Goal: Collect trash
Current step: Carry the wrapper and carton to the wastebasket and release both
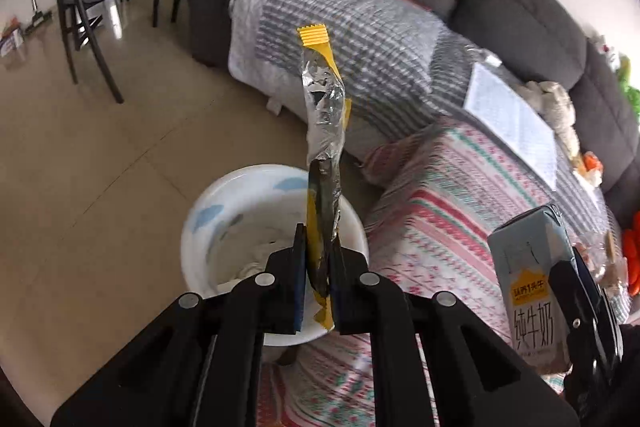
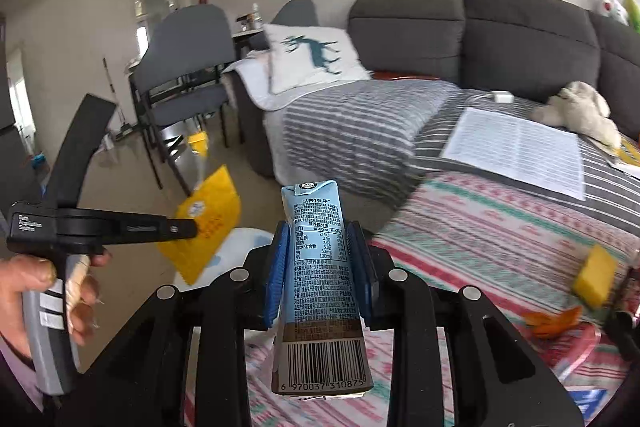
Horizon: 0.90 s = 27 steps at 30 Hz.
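A living room with a tan tiled floor [image 1: 80, 155] fills both views. A dark grey sofa [image 2: 500, 39] runs from twelve to three o'clock, its seat under a grey striped cover [image 2: 360, 123], with a floral striped cloth [image 2: 500, 219] nearer the camera. A grey chair [image 2: 180, 75] stands at ten o'clock in the right wrist view, and a white cushion [image 2: 312, 59] printed with a teal deer sits at twelve.

A white bin [image 1: 224, 227] with a liner stands on the floor just beside the floral cloth; the left gripper's arms hide its near rim. An open sheet of printed pages [image 2: 520, 147] lies on the cover, its text too blurred to read.

The right gripper [image 2: 322, 267] is clamped on a pale blue milk carton [image 2: 320, 267], held upright over the cloth's edge. Its barcode reads 6 970037 310875; in the left wrist view large characters read 纯牛奶.

The left gripper [image 1: 316, 279] pinches a yellow foil wrapper [image 1: 324, 115] that stands above the bin; print on its yellow face is illegible.

A yellow sponge [image 2: 596, 275] lies at four o'clock, partly cut off.
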Available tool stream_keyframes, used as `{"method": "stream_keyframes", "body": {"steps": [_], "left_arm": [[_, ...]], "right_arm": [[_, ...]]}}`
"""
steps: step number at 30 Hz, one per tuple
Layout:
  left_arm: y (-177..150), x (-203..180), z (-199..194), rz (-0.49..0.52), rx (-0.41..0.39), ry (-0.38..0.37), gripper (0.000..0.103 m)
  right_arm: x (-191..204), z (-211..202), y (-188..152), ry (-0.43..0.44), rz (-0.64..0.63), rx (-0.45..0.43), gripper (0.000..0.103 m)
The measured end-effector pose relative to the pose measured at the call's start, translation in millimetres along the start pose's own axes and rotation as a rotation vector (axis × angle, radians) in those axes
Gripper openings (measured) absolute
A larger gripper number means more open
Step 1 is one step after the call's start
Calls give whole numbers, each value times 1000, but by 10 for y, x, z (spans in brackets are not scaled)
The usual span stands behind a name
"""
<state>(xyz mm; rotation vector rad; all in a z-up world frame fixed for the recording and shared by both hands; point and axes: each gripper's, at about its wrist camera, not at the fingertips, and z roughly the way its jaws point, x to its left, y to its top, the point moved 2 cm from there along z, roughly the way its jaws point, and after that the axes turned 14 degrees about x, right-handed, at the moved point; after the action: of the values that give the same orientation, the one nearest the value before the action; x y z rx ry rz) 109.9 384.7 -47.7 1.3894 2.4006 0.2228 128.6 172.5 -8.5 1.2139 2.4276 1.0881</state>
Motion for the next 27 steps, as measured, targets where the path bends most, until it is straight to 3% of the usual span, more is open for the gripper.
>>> {"method": "stream_keyframes", "body": {"steps": [3, 6, 8, 20, 23, 27], "left_arm": [[54, 157, 40, -51, 31, -20, 32], [82, 322, -86, -97, 5, -51, 37], [74, 419, -179, -126, -17, -60, 45], [121, 876, -674, -251, -171, -12, 51], [115, 931, -715, -259, -181, -3, 55], [118, 967, -724, -268, -185, 4, 60]], "right_arm": [[139, 146, 46, 8, -10, 17, 28], [249, 298, 81, 10, -13, 37, 28], [332, 408, 121, 9, -16, 49, 28], [768, 910, 262, -17, -34, 103, 30], [819, 927, 297, -75, -16, 81, 73], [797, 883, 363, -138, 20, 50, 93]]}}
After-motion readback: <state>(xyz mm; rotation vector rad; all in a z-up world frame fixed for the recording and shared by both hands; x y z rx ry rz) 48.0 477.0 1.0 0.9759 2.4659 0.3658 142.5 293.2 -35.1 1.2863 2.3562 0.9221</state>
